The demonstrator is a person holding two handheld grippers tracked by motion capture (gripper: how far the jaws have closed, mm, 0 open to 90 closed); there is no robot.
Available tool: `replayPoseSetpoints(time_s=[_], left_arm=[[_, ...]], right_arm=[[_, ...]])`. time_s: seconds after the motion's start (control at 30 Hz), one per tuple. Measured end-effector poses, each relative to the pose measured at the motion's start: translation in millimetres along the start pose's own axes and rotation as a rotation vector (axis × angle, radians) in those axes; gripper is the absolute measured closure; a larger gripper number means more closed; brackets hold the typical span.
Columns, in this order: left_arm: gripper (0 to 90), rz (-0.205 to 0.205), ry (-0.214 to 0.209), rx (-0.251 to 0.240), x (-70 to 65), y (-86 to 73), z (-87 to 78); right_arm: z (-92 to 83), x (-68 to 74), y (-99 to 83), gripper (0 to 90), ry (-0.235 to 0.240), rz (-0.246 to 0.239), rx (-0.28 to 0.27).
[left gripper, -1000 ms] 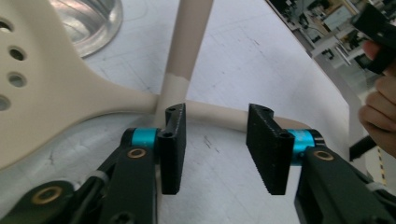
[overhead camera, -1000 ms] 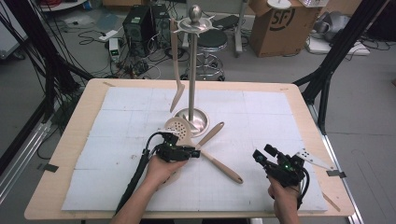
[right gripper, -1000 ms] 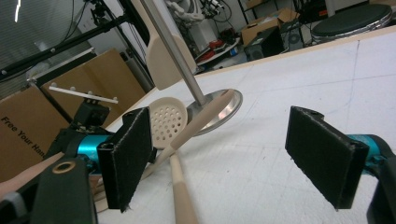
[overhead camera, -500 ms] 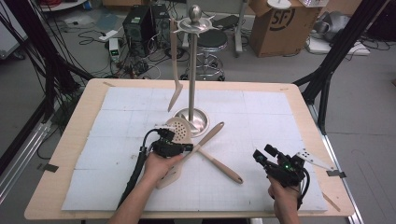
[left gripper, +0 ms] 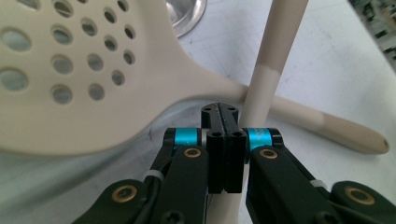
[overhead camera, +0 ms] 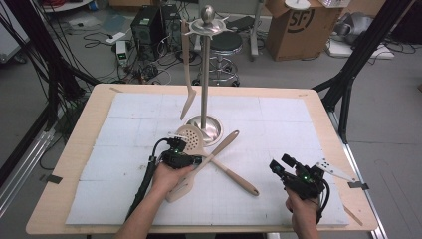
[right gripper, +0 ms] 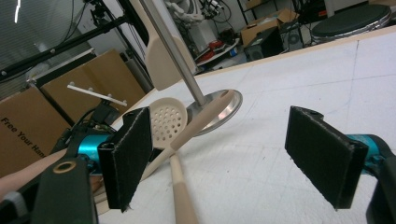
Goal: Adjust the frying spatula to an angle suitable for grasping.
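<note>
A cream perforated skimmer (overhead camera: 189,137) (left gripper: 70,93) (right gripper: 168,121) lies by the base of the metal stand (overhead camera: 206,127). Its handle runs toward the table's front right. A cream spatula (overhead camera: 221,148) (left gripper: 273,51) (right gripper: 205,114) lies crossed over that handle. My left gripper (overhead camera: 196,160) (left gripper: 223,108) sits at the crossing. Its jaws are pressed flat together over the skimmer's neck with nothing showing between the pads, and the spatula handle passes beside and under them. My right gripper (overhead camera: 281,165) (right gripper: 233,154) rests open near the front right, with nothing between its pads.
A third cream utensil (overhead camera: 186,94) hangs from the ring at the top of the stand's pole. A white gridded mat (overhead camera: 278,119) covers the wooden table. Boxes, a stool and cables stand on the floor beyond the far edge.
My left hand has shifted slightly left and toward the skimmer, uncovering the spatula's flat end beside it. The right hand has stayed put.
</note>
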State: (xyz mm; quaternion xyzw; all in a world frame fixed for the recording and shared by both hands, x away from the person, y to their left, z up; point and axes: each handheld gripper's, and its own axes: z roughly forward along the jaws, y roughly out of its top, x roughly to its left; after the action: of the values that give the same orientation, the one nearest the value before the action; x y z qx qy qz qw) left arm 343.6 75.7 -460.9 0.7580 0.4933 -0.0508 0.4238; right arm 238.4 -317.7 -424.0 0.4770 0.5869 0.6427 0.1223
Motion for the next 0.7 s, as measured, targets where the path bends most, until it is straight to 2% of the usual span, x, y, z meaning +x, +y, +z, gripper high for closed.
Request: replayPoseSetpoints(time_s=[0.07, 0.23, 0.53, 0.63, 0.7], left_arm=[[89.9, -0.001, 0.002, 0.009, -1.1, -0.9, -1.8], [90.0, -0.026, -0.029, 0.031, -2.0, -5.1, -3.7], [90.0, -0.002, -0.049, 0.075, -9.7, -12.4, -7.2], [89.9, -0.009, -0.052, 0.073, -9.5, -12.4, -7.0], [89.3, -0.015, -0.046, 0.038, -10.1, -12.4, -8.0]], right_arm=[[0.2, 0.2, -0.1, 22.6, -0.001, 0.001, 0.001], [1.7, 1.8, -0.2, 22.9, 0.002, -0.001, 0.004], [3.1, 2.4, -0.5, 22.9, 0.005, -0.007, 0.006], [3.5, 3.2, -0.5, 23.0, 0.005, -0.005, 0.008], [3.5, 3.1, -0.6, 23.1, 0.005, -0.005, 0.008]])
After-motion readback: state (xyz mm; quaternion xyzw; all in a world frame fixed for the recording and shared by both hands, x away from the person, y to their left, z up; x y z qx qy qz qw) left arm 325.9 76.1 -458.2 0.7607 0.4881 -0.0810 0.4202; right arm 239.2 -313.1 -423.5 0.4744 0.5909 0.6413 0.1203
